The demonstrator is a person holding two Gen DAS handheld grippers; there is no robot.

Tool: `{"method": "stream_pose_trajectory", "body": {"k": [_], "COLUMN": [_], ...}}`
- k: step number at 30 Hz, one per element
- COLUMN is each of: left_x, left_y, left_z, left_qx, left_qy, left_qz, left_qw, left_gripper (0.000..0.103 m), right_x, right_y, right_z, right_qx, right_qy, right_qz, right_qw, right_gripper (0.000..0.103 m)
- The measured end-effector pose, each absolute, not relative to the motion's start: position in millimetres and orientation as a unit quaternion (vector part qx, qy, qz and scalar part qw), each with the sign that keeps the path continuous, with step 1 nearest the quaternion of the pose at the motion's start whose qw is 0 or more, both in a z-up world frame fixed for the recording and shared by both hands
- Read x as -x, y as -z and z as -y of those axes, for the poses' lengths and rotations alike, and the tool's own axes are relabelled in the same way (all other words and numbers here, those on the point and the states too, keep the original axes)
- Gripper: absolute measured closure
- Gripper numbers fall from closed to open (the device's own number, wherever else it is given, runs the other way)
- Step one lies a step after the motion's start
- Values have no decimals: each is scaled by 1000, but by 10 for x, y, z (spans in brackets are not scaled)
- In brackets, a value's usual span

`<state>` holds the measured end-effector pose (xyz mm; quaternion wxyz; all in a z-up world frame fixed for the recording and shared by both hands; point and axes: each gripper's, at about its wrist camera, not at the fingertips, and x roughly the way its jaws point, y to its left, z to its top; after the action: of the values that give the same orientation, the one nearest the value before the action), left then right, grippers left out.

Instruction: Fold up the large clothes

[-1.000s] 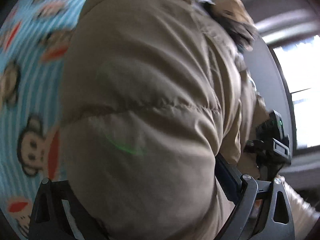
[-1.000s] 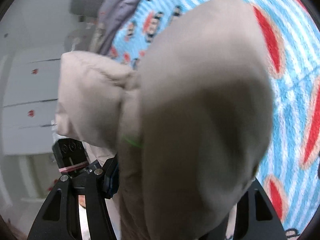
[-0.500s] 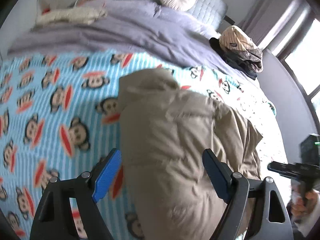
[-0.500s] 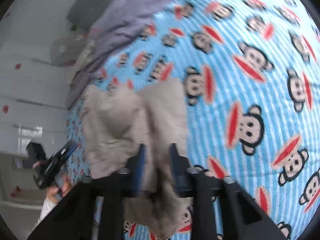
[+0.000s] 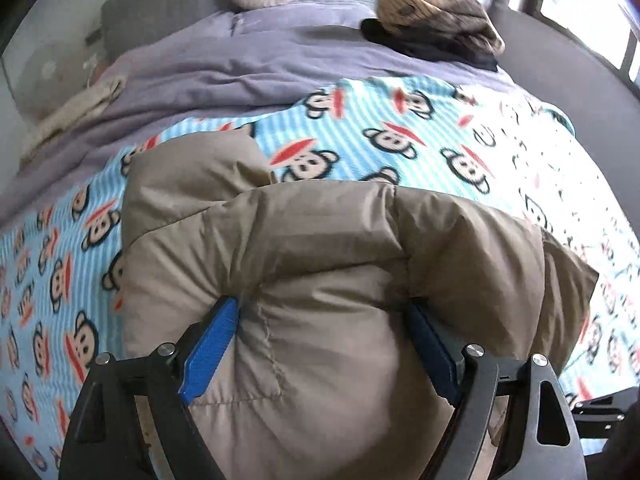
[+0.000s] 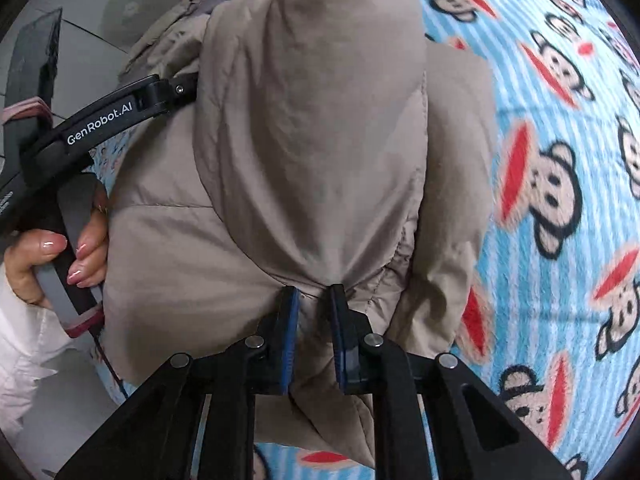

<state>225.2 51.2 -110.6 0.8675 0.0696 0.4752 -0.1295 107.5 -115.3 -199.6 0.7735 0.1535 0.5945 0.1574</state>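
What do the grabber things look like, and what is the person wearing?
Both grippers, left and right, have black frames, silver bolts and blue pads. One black arm reads "GenRobot.AI" in white, above a grey handle. The hand has glossy pink nails and a white sleeve.

Only one readable text: "GenRobot.AI", white lettering on the black side bar of the left gripper (image 6: 120,114), seen in the right wrist view, upper left, running along the bar at a slant. Nothing else legible. The blanket (image 6: 560,200) carries a cartoon monkey print on blue stripes, no lettering on it. No readable text anywhere in the left wrist view: no tags, numbers or signs can be made out on the bedding or on the pile of clothes (image 5: 436,36) at the far end.
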Motion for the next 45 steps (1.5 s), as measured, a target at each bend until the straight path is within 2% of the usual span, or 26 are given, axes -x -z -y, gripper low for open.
{"method": "stream_pose_trajectory", "body": {"k": [4, 9, 11, 14, 16, 19, 36, 45], "left_x": [-2255, -2295, -2299, -2306, -2328, -2367, -2360, -2037], "left_y": [1126, 1138, 1152, 1162, 1175, 1215, 1240, 840], "left_z": [-482, -547, -519, -496, -490, -448, -383, -630], "left_qx": [-75, -59, -62, -63, -59, -64, -85, -59], "left_qy": [123, 124, 120, 115, 112, 105, 96, 107], "left_qz": [-478, -485, -485, -486, -490, -494, -497, -503], "left_qw": [866, 864, 864, 864, 863, 861, 858, 856], "left_gripper": [18, 18, 18, 18, 18, 18, 17, 17], "right_x": [-1120, -1165, -1390, -1870, -2089, -2173, -2165, -2073], "right_y": [1876, 1176, 1035, 1269, 1659, 1900, 1907, 1637], "right_z": [1253, 1374, 1327, 1249, 1307, 1341, 1204, 1174], "right_qx": [-182, -168, -163, -144, -174, -219, -165, -152], "right_qy": [-143, -134, -123, -73, -55, -53, -47, -43], "right_qz": [-594, -488, -468, -506, -551, -559, -569, -570], "right_qw": [770, 846, 860, 847, 814, 798, 804, 807], "right_gripper": [87, 87, 87, 87, 88, 89, 89, 85]}}
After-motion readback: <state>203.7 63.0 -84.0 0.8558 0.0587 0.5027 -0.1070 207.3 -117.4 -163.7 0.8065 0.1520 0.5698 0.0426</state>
